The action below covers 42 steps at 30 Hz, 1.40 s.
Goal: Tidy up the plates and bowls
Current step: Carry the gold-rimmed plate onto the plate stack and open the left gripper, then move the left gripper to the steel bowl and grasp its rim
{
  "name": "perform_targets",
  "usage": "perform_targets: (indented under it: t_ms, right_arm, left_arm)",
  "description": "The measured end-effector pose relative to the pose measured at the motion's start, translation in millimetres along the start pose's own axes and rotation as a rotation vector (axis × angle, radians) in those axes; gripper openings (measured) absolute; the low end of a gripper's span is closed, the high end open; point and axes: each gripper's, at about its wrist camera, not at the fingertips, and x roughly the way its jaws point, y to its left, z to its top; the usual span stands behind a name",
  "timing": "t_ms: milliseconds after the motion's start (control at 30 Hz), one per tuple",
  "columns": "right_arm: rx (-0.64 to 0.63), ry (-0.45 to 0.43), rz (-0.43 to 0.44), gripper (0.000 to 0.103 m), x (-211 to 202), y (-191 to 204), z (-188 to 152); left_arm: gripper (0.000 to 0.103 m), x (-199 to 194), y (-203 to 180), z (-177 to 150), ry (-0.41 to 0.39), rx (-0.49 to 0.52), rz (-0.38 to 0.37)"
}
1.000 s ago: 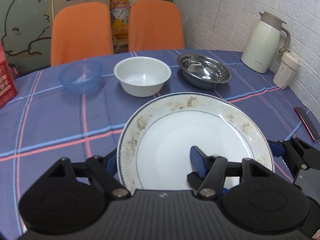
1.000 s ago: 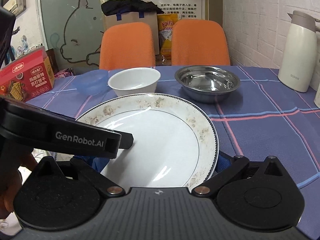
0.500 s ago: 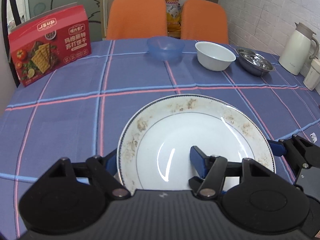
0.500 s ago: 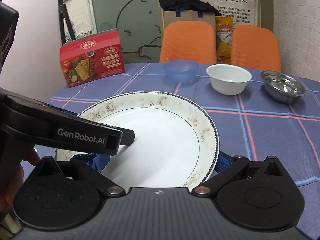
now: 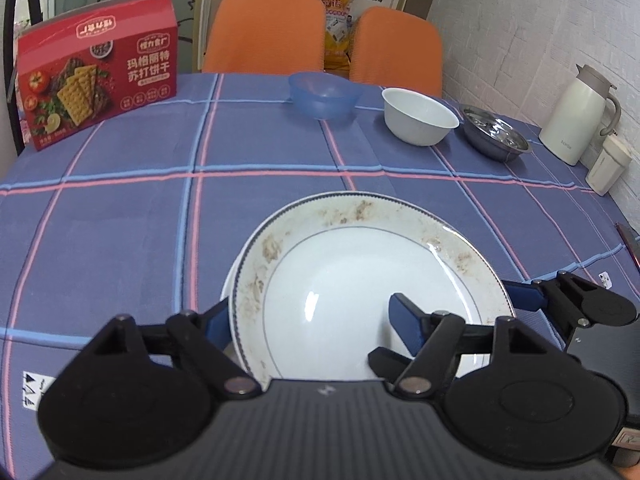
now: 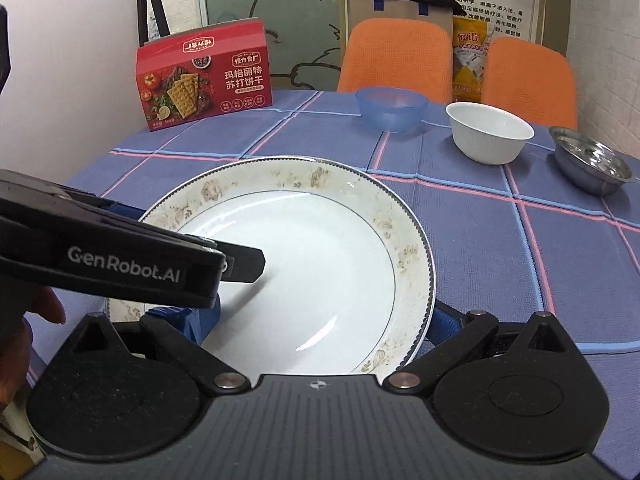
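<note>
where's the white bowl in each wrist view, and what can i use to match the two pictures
Left wrist view: the white bowl sits in the upper right, between the blue bowl and the steel bowl.
Right wrist view: the white bowl sits at the upper right, again between the blue bowl and the steel bowl.
Shared landmark: the red cracker box at the table's far left in both.

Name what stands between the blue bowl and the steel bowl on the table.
The white bowl stands between the blue bowl and the steel bowl; both wrist views show it.
</note>
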Motion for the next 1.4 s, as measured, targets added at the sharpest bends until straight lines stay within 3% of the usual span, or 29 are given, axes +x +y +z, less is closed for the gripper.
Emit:
perform_targets:
  t_ms: [67, 100, 167, 300, 567, 1033, 1400]
  right_arm:
    - [0.005, 0.003, 0.008, 0.091, 0, -1, 1]
    - [0.004, 0.003, 0.01, 0.09, -1, -2, 1]
    - [-0.005, -0.004, 0.009, 0.09, -3, -1, 1]
    - [-0.022, -0.021, 0.014, 0.09, -10, 1, 2]
    - [-0.021, -0.025, 0.004, 0.09, -13, 0, 0]
    - [0.095, -0.047, -0.02, 0.09, -30, -45, -5]
    - [0.258, -0.077, -0.065, 0.09, -46, -123, -20]
  left_arm:
    - [0.075, -6, 1, -1, -0.01, -0.008, -0.001]
    - [0.09, -10, 3, -2, -0.013, -0.013, -0.003]
    - [0.101, -16, 4, -3, -0.024, -0.02, -0.01]
    - [0.101, -21, -9, -5, -0.06, 0.104, 0.092]
    - [0.101, -27, -27, -3, -0.117, 0.188, 0.145]
    - [0.102, -22, -68, 5, -0.116, 0.239, 0.15]
    - [0.102, 16, -133, 31, -0.072, 0.336, 0.116]
